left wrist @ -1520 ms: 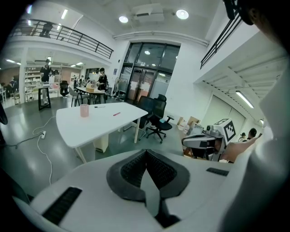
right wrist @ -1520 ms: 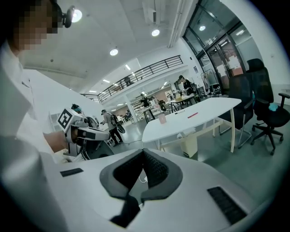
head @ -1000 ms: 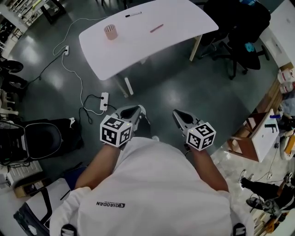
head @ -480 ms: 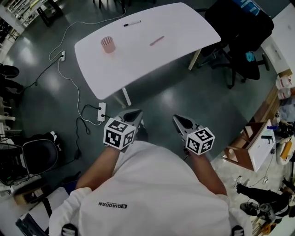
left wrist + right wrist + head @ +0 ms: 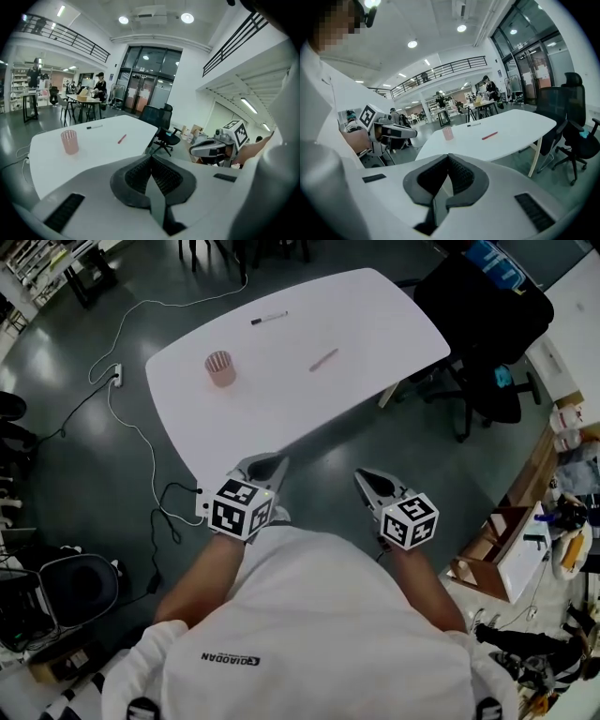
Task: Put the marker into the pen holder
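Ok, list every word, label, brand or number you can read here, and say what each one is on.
"QIAODAN": upside down in the head view, on the person's white shirt.
Left gripper and right gripper: their cubes carry only black-and-white square patterns, no letters.
Black marker on the white table: any print is too small to read.
Nothing else is legible.

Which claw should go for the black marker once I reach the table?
Left, narrowly. In the head view the black marker lies almost straight beyond the left claw; the right claw sits further aside. Both are shut, empty and short of the table.
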Motion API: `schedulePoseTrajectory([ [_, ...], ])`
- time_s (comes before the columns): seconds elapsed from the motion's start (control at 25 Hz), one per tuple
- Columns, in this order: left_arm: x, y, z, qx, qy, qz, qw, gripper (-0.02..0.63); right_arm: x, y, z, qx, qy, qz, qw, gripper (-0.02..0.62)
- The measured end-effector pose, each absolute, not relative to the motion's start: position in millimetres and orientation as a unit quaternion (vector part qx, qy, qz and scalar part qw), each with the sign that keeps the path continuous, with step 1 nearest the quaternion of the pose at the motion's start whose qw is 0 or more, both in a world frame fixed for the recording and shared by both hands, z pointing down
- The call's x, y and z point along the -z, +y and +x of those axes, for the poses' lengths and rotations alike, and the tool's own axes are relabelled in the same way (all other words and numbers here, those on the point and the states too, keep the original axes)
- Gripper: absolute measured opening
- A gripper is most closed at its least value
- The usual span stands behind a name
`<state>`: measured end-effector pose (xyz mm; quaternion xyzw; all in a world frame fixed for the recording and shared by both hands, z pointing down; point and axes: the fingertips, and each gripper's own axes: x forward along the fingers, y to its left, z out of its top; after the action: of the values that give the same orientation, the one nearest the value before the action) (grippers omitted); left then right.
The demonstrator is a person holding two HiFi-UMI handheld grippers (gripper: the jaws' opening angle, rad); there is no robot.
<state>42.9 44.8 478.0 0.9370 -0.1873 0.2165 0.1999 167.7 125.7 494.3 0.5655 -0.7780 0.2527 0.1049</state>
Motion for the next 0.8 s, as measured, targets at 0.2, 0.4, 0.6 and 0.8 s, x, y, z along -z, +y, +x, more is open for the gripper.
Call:
schedulePoseTrajectory([
  [0.2,-488.4,-6.4,30.0,-0.217,-0.2,0.935,0.197,0.028,-494.6,71.6,163.6,-0.242,-0.782,0.561,0.123,0.018],
  [0.4,-494.2,-29.3,18.6,-0.219,-0.206,0.931,0.206,0.028,-497.8,36.6,158.0,-0.24,-0.788,0.551,0.135,0.018],
  [0.6,-511.3,-49.4,-2.8,-0.226,-0.239,0.917,0.226,0.028,-510.8,10.4,151.8,-0.235,-0.799,0.529,0.162,0.018],
  [0.8,-523.1,-62.6,-15.9,-0.23,-0.273,0.902,0.242,0.028,-524.2,-29.2,163.1,-0.2,-0.811,0.507,0.21,0.018],
])
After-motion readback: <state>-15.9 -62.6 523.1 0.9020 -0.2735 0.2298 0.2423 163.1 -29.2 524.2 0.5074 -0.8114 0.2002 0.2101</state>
